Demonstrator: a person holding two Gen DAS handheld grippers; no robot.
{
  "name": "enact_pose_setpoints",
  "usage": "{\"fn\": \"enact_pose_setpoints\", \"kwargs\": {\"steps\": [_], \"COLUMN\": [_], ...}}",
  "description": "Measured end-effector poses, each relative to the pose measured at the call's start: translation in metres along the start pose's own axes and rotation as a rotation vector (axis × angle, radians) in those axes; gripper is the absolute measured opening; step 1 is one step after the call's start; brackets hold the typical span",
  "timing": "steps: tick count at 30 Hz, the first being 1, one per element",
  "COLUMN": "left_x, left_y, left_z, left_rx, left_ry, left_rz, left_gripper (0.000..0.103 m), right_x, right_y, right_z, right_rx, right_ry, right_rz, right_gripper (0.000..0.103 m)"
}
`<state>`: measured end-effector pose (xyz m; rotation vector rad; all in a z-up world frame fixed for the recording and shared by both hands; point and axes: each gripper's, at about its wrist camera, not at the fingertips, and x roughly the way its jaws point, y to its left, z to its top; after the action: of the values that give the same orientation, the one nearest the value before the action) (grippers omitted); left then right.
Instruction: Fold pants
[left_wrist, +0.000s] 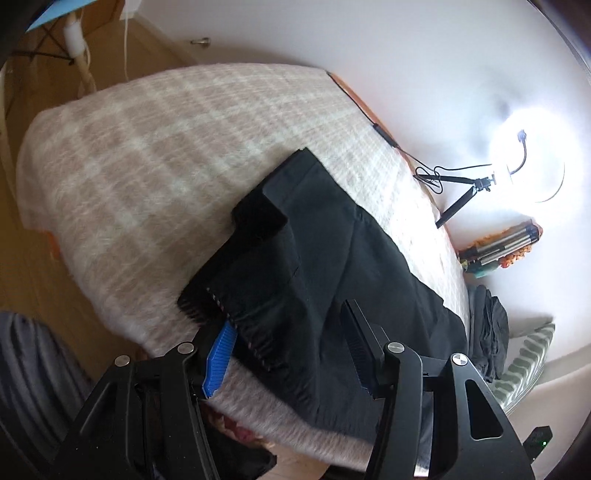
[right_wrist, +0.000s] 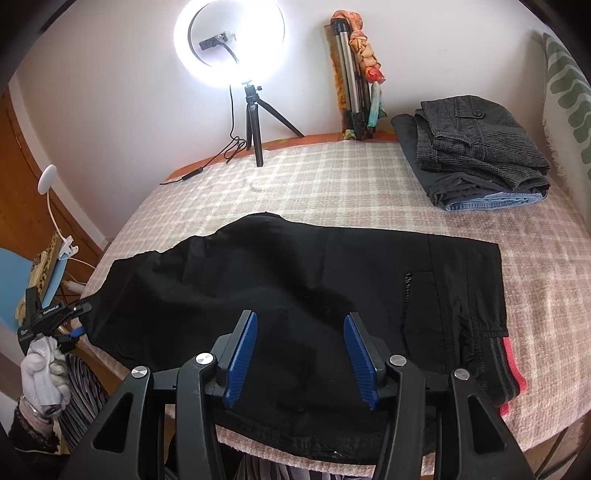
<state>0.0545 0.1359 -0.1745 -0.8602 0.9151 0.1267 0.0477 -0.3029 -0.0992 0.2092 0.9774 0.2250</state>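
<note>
Black pants (right_wrist: 295, 288) lie folded across the checked blanket (right_wrist: 332, 173) on the table, waistband with a red stripe at the right. In the left wrist view the pants (left_wrist: 332, 266) stretch away, with their hem end draped between the open fingers of my left gripper (left_wrist: 284, 347). The left gripper also shows at the pants' left edge in the right wrist view (right_wrist: 77, 325). My right gripper (right_wrist: 301, 354) is open and empty, just above the pants' near edge.
A ring light on a small tripod (right_wrist: 255, 122) stands at the back with its cable. A folded tripod (right_wrist: 354, 74) leans on the wall. A stack of folded pants (right_wrist: 476, 147) sits at the back right.
</note>
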Motion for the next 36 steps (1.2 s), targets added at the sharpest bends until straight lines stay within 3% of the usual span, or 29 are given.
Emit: {"fn": "enact_pose_setpoints", "kwargs": {"steps": [1,2,3,8,10,15,19,20,22,30,36], "left_x": [0.002,0.003,0.003,-0.019,-0.030,-0.013,-0.008,-0.010,-0.021,-0.064,-0.103], "left_y": [-0.001,-0.004,-0.007,-0.005,0.002,0.019,0.032,0.033,0.034,0.031,0.012], "left_z": [0.000,0.001,0.002,0.005,0.005,0.005,0.006,0.007,0.012,0.045,0.081], "left_rx": [0.004,0.015,0.035,0.032,0.025,-0.018,-0.087,-0.083,-0.070,0.009,0.176], "left_ry": [-0.011,-0.026,-0.037,-0.107,-0.136,-0.056,0.009,0.009,-0.017,-0.036,0.017], "left_rz": [-0.005,-0.010,-0.009,-0.039,-0.041,-0.032,-0.025,-0.013,0.010,0.063,0.124], "left_gripper": [0.055,0.044,0.019,0.007,0.007,0.008,0.022,0.031,0.039,0.039,0.039], "right_x": [0.003,0.006,0.009,0.028,0.036,0.054,0.050,0.050,0.048,0.049,0.071], "right_y": [0.001,0.001,0.000,-0.022,-0.030,-0.039,-0.022,-0.015,0.008,0.140,0.249], "right_z": [0.000,0.000,-0.001,-0.007,-0.011,-0.022,-0.016,-0.014,-0.008,-0.002,-0.023], "right_rx": [-0.007,-0.013,-0.018,0.003,0.000,-0.002,-0.026,-0.042,-0.097,-0.409,-0.656], "right_ry": [0.004,0.007,0.011,0.062,0.088,0.154,0.137,0.134,0.125,0.102,0.138], "right_rz": [-0.002,-0.007,-0.018,-0.083,-0.108,-0.131,-0.092,-0.081,-0.043,0.218,0.381], "right_gripper": [0.052,0.052,0.054,0.054,0.054,0.054,0.054,0.054,0.054,0.054,0.054]}}
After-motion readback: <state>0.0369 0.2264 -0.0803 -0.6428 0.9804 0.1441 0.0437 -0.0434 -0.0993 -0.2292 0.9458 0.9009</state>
